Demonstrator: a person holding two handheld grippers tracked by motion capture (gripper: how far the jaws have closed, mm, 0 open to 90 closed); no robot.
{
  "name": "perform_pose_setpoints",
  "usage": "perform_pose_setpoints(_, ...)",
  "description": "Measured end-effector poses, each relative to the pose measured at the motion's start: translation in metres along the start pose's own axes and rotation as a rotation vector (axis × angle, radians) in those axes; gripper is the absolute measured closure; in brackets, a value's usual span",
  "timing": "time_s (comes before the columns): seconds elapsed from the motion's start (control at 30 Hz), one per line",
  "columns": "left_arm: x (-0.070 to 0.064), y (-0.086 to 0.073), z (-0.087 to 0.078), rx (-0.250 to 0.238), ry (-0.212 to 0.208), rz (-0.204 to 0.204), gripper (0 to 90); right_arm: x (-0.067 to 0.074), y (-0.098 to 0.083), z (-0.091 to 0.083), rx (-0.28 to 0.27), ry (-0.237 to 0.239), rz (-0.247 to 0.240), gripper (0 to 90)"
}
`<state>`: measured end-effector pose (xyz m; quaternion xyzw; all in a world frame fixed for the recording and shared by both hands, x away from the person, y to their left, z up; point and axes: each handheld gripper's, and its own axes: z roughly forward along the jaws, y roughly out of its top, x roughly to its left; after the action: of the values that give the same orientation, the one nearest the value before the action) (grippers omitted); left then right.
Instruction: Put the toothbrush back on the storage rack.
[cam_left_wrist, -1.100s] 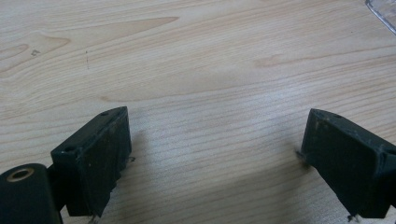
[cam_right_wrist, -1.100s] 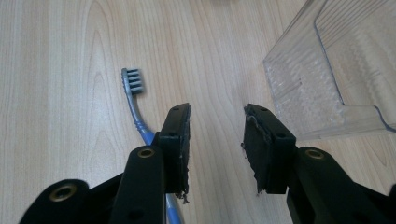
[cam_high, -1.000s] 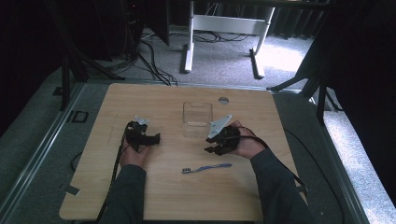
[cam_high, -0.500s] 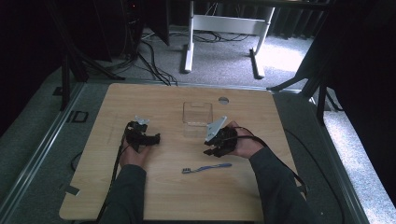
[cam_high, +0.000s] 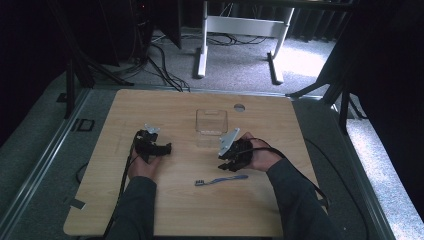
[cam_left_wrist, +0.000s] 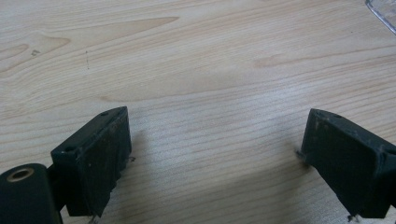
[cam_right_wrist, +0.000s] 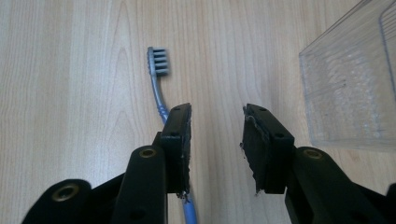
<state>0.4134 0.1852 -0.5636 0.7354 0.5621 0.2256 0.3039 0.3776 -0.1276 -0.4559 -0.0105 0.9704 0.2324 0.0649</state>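
Wooden desk (cam_high: 150, 210): right hand-held gripper (cam_right_wrist: 215, 126) parted, empty, just above blue toothbrush (cam_right_wrist: 159, 79), beside clear box (cam_right_wrist: 350, 93); left hand-held gripper (cam_left_wrist: 215, 154) wide, empty.

A white desk frame (cam_high: 240, 30) stands on grey carpet (cam_high: 250, 70) among dark curtains.

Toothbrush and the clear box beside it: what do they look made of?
Toothbrush: likely moulded plastic, smooth blue-grey handle, grey bristle tufts. Clear box: probably rigid transparent plastic; the wood grain shows through its faintly ribbed, glossy walls. Table: pale wood-grain surface, matte.
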Motion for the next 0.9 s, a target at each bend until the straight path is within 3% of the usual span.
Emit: perform_pose_setpoints(0.9, 0.0, 0.0, 0.0, 0.0, 0.0, 0.0, 8.6, 0.005, 0.007, 0.013, 0.079, 0.061, -0.036, 62.1)
